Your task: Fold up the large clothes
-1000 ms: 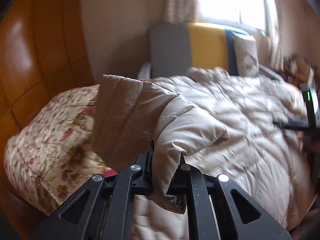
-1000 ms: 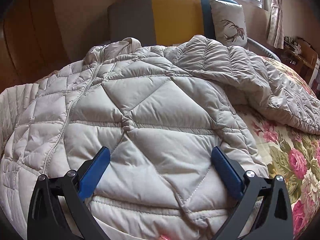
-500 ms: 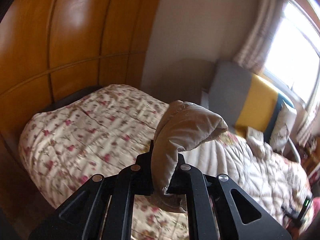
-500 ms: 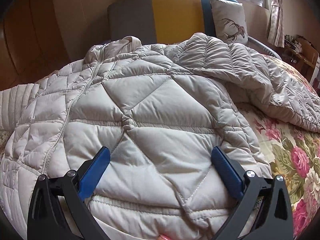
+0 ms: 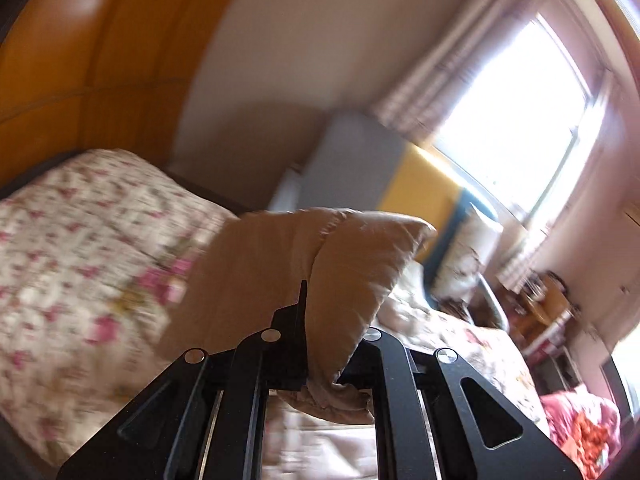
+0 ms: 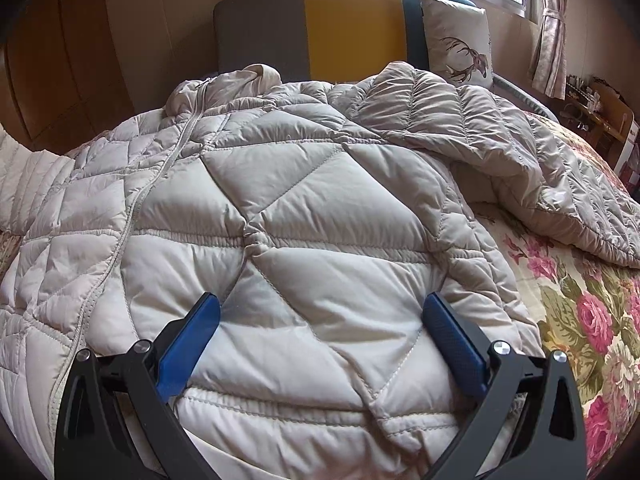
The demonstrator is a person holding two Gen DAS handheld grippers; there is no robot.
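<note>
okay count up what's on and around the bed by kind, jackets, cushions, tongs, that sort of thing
Quilted jackets: 1, the beige puffer jacket, its sleeve pinched in the left tongs.
Cushions: 1, the deer cushion.
Tongs: 2, with the right tongs open over the jacket.
Floral bedspreads: 1.
Total: 5

Left wrist view motion-blurred: floral bedspread [image 5: 80,272] smeared. Jacket [image 6: 304,240] hem cut off at bottom edge; left sleeve [image 6: 24,184] cut off at left edge.
</note>
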